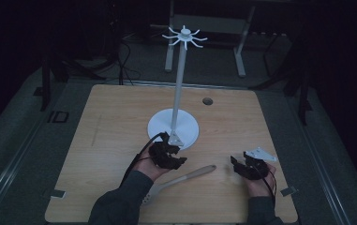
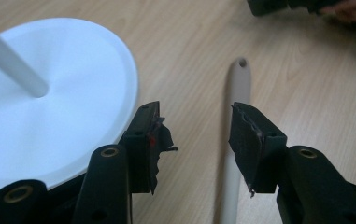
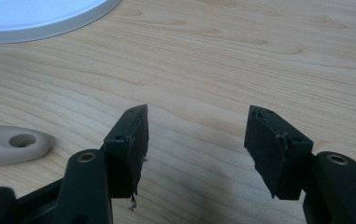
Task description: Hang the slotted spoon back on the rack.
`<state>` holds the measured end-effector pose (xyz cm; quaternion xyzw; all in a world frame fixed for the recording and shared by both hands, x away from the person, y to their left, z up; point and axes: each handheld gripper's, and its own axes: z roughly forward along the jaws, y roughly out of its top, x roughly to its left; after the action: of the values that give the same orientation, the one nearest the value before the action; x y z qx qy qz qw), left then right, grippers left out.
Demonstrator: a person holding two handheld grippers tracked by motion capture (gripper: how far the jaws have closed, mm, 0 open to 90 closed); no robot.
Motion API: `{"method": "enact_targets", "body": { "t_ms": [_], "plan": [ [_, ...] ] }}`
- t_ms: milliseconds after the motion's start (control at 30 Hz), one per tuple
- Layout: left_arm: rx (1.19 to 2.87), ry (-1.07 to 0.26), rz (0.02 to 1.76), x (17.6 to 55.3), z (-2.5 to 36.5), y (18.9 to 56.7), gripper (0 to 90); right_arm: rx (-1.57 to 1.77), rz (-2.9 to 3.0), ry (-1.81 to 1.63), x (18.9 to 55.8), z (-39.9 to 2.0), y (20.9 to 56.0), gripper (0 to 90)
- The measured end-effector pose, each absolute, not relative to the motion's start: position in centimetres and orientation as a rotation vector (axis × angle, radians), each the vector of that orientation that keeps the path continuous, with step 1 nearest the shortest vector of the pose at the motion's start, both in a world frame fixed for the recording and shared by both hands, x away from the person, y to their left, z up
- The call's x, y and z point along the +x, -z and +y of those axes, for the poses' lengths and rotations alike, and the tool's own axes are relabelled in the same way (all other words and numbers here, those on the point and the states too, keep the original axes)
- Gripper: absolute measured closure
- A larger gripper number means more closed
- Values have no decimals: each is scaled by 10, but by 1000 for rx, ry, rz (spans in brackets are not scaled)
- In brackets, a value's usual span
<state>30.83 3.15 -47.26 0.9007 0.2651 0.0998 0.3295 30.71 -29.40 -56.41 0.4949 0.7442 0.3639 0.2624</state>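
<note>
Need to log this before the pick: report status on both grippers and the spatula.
Left gripper open, fingers astride the spatula handle, not pressing. Right gripper open over bare table. Stand base close beside left fingers.

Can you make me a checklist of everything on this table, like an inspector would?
Surface: wooden table, bare around the things, with a small round hole near the far edge.
Job's things: beige slotted spatula lying flat; its handle runs under the gap of the left tongs. White stand with a tall pole and hooks on top, nothing hanging.
Clutter: nothing seen.
Grippers: left tongs open above the handle, not pressing it; right tongs open over bare wood.
Cables: black cable trailing from the left tongs along the arm.
Surroundings: dark room, grey floor, table legs behind.
</note>
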Motion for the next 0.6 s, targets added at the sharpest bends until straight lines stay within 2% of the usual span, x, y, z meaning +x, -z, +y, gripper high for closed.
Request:
{"method": "enact_targets", "body": {
  "t_ms": [600],
  "plan": [
    [2539, -158, 629, 314, 8, 493, 560, 1335, 2019, -986, 307, -294, 564, 397]
  ]
}}
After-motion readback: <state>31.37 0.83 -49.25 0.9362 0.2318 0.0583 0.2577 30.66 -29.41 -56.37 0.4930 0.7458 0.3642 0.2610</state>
